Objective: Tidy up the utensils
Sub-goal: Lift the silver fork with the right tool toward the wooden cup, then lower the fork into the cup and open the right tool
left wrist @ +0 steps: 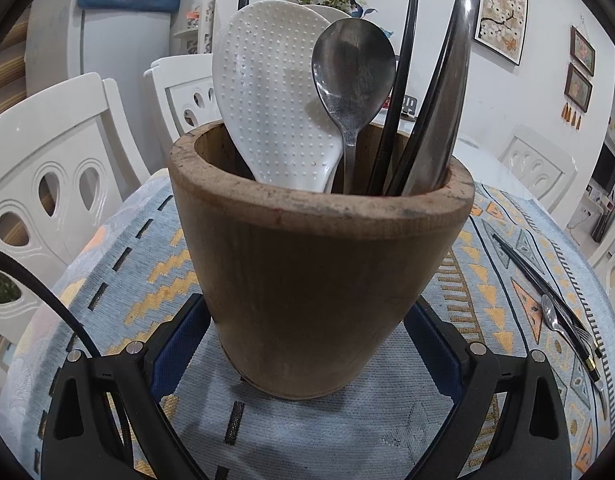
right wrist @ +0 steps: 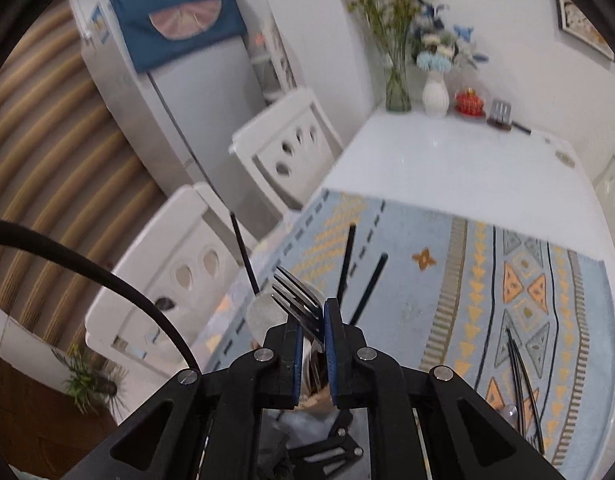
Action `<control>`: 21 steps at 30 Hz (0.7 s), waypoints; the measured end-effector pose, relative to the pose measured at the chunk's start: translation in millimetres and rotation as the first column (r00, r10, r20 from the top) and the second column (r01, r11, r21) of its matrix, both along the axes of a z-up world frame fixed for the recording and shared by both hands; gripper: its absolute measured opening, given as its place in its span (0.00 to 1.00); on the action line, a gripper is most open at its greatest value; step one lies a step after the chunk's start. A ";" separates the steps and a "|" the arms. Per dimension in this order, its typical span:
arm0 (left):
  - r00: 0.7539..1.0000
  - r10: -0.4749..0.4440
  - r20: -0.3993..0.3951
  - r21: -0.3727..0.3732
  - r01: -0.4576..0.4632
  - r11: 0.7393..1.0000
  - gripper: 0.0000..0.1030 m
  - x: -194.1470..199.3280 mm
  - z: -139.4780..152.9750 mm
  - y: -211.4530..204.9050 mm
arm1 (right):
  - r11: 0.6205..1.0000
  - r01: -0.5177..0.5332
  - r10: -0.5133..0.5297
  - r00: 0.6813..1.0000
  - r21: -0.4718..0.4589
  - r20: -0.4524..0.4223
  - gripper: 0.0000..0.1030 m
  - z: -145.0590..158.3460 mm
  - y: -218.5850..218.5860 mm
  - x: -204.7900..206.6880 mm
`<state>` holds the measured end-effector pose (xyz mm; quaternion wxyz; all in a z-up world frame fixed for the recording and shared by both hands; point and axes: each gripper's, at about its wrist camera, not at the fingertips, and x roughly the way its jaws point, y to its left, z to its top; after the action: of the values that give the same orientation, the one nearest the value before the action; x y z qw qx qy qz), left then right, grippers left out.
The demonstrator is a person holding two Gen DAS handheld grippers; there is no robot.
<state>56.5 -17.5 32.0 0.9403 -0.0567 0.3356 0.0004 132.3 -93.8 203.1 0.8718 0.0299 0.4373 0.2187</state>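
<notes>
- Utensils stand in a wooden holder [left wrist: 315, 264] on the patterned cloth [left wrist: 119, 280] that covers the near end of the counter [right wrist: 447, 160].
- Inside the holder, from its left side to its right: a white dimpled rice paddle [left wrist: 271, 96], a steel spoon [left wrist: 353, 76] with its bowl upward, black chopsticks [left wrist: 403, 80], and a broad steel handle [left wrist: 447, 112] leaning toward the right rim.
- The left hand-held gripper [left wrist: 307, 344] is clamped round the lower part of the holder; its blue-padded fingers [left wrist: 179, 344] touch the wood on both sides.
- The right hand-held gripper [right wrist: 312, 344] is pressed nearly together, pinching a steel fork [right wrist: 297, 300] by the neck, tines pointing up and away from the camera.
- In the right wrist view, the fork is above the holder; the tops of the rice paddle and of three black chopsticks show just beyond the fingers, though that part is blurred.
- More utensils lie flat on the cloth toward the counter's right edge: a pair of black chopsticks [left wrist: 547, 284], a small steel spoon [left wrist: 549, 316] and a fork [left wrist: 583, 334], lying close together.
- At the counter's far edge stand a glass vase [right wrist: 397, 88], a white vase [right wrist: 434, 94] and a red object [right wrist: 470, 102].
- White chairs [left wrist: 51, 176] stand along the counter's left edge.
</notes>
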 end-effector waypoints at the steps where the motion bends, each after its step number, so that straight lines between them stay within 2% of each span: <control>1: 1.000 0.000 0.000 0.000 0.000 1.000 0.94 0.4 0.0 0.4 | 1.000 0.020 -0.020 1.000 0.011 0.010 0.09 2.5 -7.2 -0.6; 3: 1.000 -0.001 0.000 0.001 0.001 1.000 0.94 0.6 0.0 0.5 | 0.996 0.033 -0.033 0.999 0.084 0.004 0.12 7.1 -21.3 -0.9; 6: 1.000 0.003 -0.005 0.007 -0.003 1.000 0.94 0.5 -0.3 -0.7 | 0.969 0.027 -0.032 0.999 0.245 0.015 0.19 16.6 -40.8 -3.6; 7: 1.000 0.003 -0.005 0.005 -0.003 1.000 0.94 1.2 -0.2 -0.4 | 0.965 0.022 -0.029 0.999 0.260 0.022 0.19 19.0 -41.2 -4.2; 12: 1.000 0.002 -0.005 0.006 -0.002 1.000 0.94 2.5 -0.1 0.0 | 0.968 0.017 -0.023 1.000 0.250 0.020 0.20 23.1 -37.1 -7.3; 16: 1.000 0.002 -0.005 0.008 -0.002 1.000 0.94 2.5 -0.1 -0.4 | 0.963 0.059 -0.067 0.997 0.263 0.024 0.21 28.7 -57.7 -10.9; 20: 1.000 0.002 -0.005 0.007 -0.002 1.000 0.94 2.3 -0.2 -0.5 | 0.957 0.139 -0.158 0.986 0.253 0.055 0.40 36.9 -95.9 -19.4; 21: 1.000 0.002 -0.005 0.006 -0.002 1.000 0.94 2.3 -0.1 -0.4 | 0.954 0.152 -0.173 0.983 0.259 0.061 0.41 38.3 -104.2 -21.6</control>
<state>58.8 -17.9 31.9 0.9396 -0.0542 0.3380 0.0024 110.7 -198.0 241.4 0.8932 0.1677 0.3654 0.2013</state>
